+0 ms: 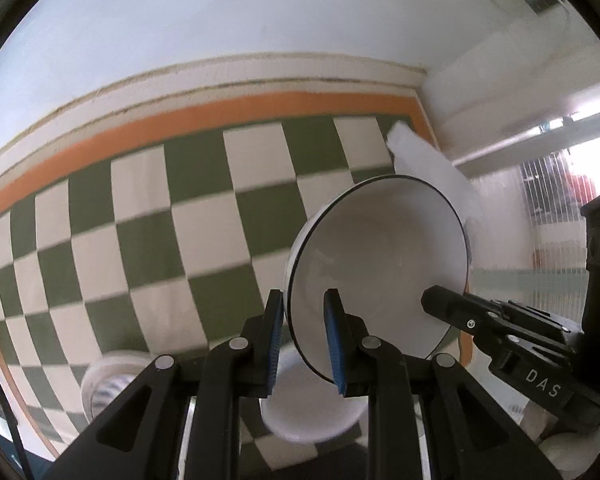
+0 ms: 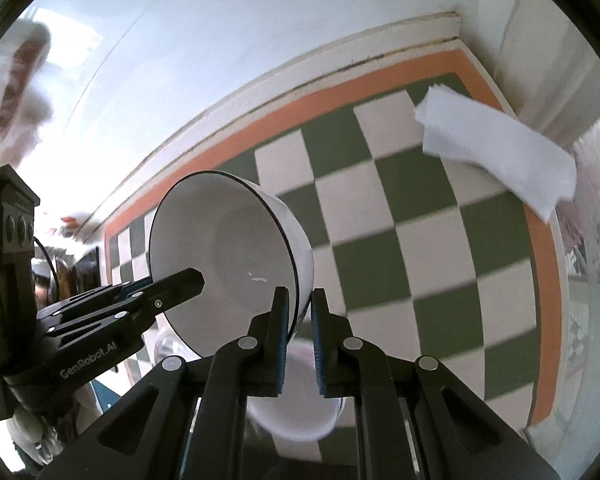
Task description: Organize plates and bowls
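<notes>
A: Blue ribbed pads (image 1: pixel 336 344) of the left gripper (image 1: pixel 303 336) sit closest to the lens, nearly closed, pinching the rim of the white bowl (image 1: pixel 380 264). One pad is inside, one outside.

B: Right gripper (image 2: pixel 300 332) likewise: narrow gap, clamped on the opposite rim of the same bowl (image 2: pixel 228 256). Bowl is tipped on edge, held off the surface between both tools.

A: Room to move: checkered tablecloth (image 1: pixel 140 216) is open to the left; orange border (image 1: pixel 220 114) and the wall close the far side. A corner lies to the right.

B: Folded white paper towel (image 2: pixel 496 152) lies near that corner, apart from the bowl.

A: Bowl: glossy white, thin dark line round the lip, smooth rounded wall. A small mark shows inside in the right wrist view.

B: Second white bowl (image 2: pixel 296 400) lies below the grippers, blurred.
</notes>
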The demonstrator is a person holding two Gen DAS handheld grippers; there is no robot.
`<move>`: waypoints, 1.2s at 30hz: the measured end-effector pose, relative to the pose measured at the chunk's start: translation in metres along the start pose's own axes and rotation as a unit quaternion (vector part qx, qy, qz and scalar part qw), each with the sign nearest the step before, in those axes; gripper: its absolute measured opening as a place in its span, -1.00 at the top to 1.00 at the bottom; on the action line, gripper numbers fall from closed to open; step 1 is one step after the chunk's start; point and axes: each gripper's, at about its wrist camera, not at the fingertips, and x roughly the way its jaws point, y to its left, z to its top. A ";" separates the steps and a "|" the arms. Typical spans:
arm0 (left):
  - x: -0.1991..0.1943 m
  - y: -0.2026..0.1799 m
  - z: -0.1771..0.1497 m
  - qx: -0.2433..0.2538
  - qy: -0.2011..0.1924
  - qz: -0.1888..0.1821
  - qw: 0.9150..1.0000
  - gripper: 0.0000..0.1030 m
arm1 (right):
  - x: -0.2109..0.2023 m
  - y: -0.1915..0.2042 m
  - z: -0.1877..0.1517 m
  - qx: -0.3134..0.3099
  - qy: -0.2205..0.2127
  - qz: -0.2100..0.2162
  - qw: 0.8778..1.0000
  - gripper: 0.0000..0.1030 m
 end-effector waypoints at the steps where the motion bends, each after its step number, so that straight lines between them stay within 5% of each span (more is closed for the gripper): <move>1: -0.002 0.001 -0.009 0.000 0.000 -0.001 1.000 0.65 | -0.001 0.000 -0.010 -0.001 0.001 0.001 1.000 0.76; 13: 0.002 0.012 -0.087 -0.006 0.021 -0.001 1.000 0.65 | 0.004 -0.001 -0.104 0.000 0.025 0.007 1.000 0.76; 36: 0.059 0.012 -0.106 0.004 0.067 0.042 0.997 0.64 | 0.059 -0.023 -0.123 0.005 0.078 -0.017 0.997 0.75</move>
